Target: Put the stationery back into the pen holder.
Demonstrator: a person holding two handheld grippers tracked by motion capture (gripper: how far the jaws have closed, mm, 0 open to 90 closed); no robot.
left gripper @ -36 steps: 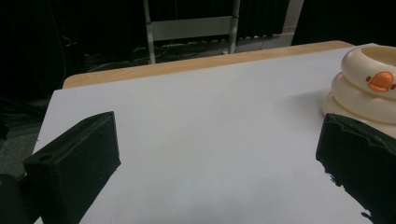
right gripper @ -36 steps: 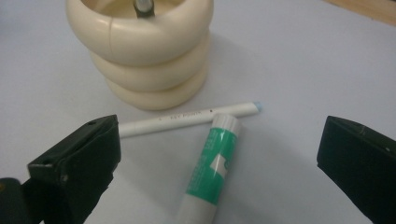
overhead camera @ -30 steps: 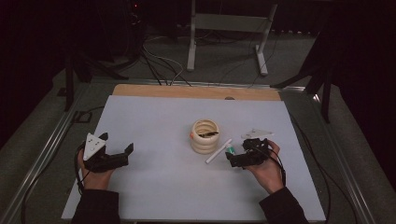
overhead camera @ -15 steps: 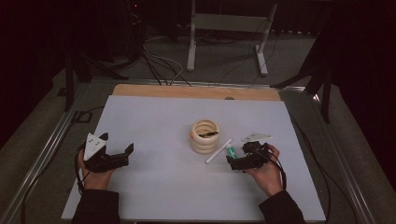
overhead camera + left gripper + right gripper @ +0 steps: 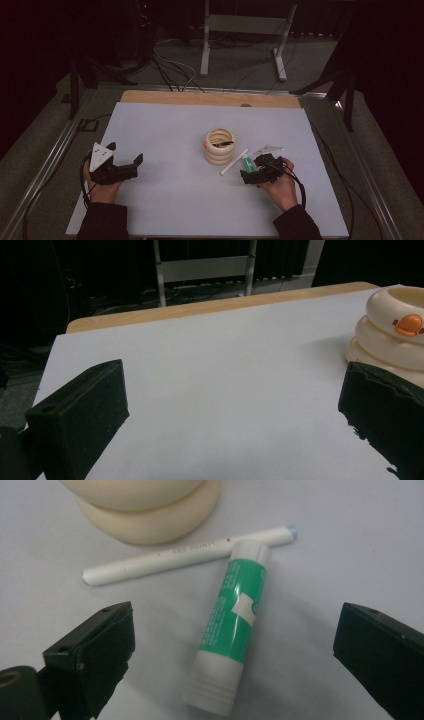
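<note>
A green glue stick (image 5: 231,630) with white ends lies flat on the white table sheet (image 5: 175,130), between the wide-apart jaws of my right gripper (image 5: 237,620). In the high view the right gripper (image 5: 251,168) is open just right of the glue stick (image 5: 247,163). A white pen (image 5: 190,555) lies beyond the stick, touching its far cap. Behind both stands a cream ringed holder (image 5: 219,146) with something dark inside. My left gripper (image 5: 125,153) rests open at the left, nothing between its jaws, with the holder (image 5: 395,335) off to its right.
A wooden strip (image 5: 210,98) edges the table's far side. Metal rails (image 5: 45,160) run along both sides. Beyond the table are cables and a stand's legs (image 5: 240,45) on a dark floor. An orange mark (image 5: 409,324) sits on the holder's side.
My right gripper has shifted slightly toward the near edge and left, closing in on the glue stick. The left gripper, pen and holder have not moved.
</note>
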